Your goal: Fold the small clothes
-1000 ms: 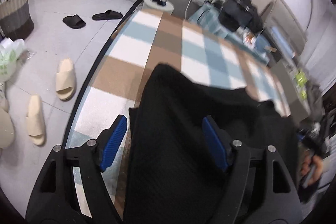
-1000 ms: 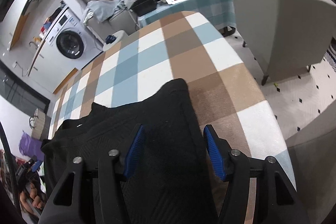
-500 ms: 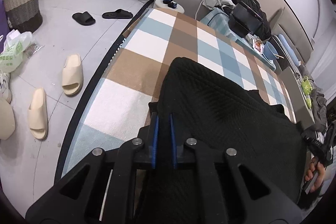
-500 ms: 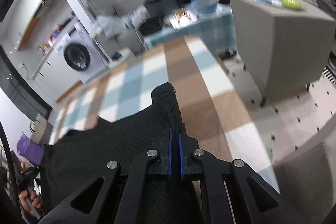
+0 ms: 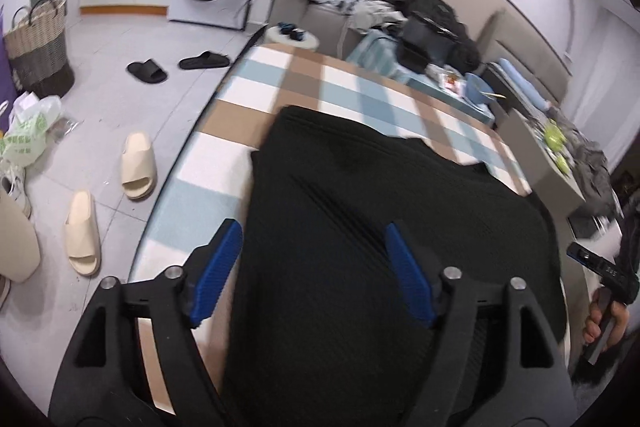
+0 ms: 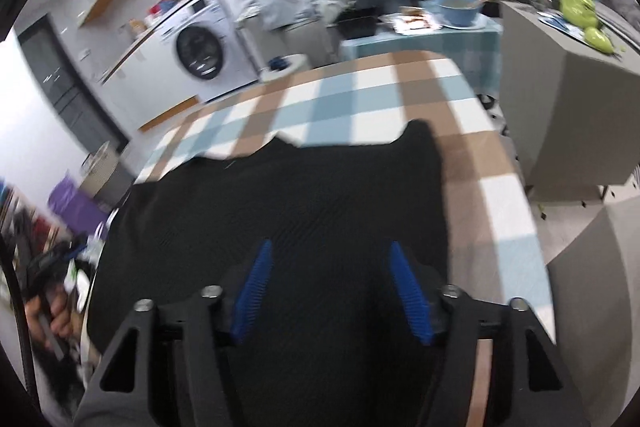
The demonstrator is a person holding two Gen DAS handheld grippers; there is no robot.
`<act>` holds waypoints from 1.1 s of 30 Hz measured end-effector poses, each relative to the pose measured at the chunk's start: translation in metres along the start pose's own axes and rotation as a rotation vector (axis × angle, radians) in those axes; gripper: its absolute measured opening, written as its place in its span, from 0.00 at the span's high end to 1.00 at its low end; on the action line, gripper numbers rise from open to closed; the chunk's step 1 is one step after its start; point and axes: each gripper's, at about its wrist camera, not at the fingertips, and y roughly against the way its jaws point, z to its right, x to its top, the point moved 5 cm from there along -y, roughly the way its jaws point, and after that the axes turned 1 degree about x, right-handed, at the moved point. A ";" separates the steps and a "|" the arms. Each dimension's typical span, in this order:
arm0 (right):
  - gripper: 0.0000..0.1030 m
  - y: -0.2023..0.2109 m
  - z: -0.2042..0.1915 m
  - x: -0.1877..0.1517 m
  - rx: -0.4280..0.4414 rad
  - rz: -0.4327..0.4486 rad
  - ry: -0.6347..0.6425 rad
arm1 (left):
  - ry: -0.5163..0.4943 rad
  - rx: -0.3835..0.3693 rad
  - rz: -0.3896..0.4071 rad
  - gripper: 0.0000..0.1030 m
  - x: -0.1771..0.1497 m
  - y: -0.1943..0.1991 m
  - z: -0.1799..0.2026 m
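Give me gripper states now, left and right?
Left gripper: open, fingers spread above the black garment, holding nothing.
Right gripper: open over the same garment, holding nothing.

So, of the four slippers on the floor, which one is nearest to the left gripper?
The cream slipper lowest in the left wrist view, closest to the left gripper. The other cream slipper lies farther up, and the two black slippers farther still.

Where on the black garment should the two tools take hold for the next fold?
Judging by its pose, the black garment lies flat on the checked cloth. Grip its far corners, left tool at the far-left corner, right tool at the far-right, coming from above, since both edges lie exposed.
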 end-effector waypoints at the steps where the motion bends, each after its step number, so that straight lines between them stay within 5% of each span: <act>1: 0.27 0.006 -0.009 -0.011 0.006 -0.001 0.015 | -0.007 -0.015 0.000 0.20 -0.007 0.007 0.007; 15: 0.26 0.004 -0.095 -0.113 0.116 -0.103 0.202 | -0.184 -0.049 -0.094 0.19 -0.106 0.027 0.094; 19: 0.27 -0.015 -0.102 -0.131 -0.006 -0.141 0.311 | -0.198 -0.048 -0.112 0.19 -0.119 0.026 0.102; 26: 0.27 -0.004 -0.071 -0.141 -0.033 -0.100 0.255 | -0.152 -0.019 -0.126 0.19 -0.130 0.028 0.084; 33: 0.28 -0.009 -0.086 -0.122 -0.036 -0.060 0.178 | -0.141 -0.024 -0.134 0.19 -0.124 0.018 0.091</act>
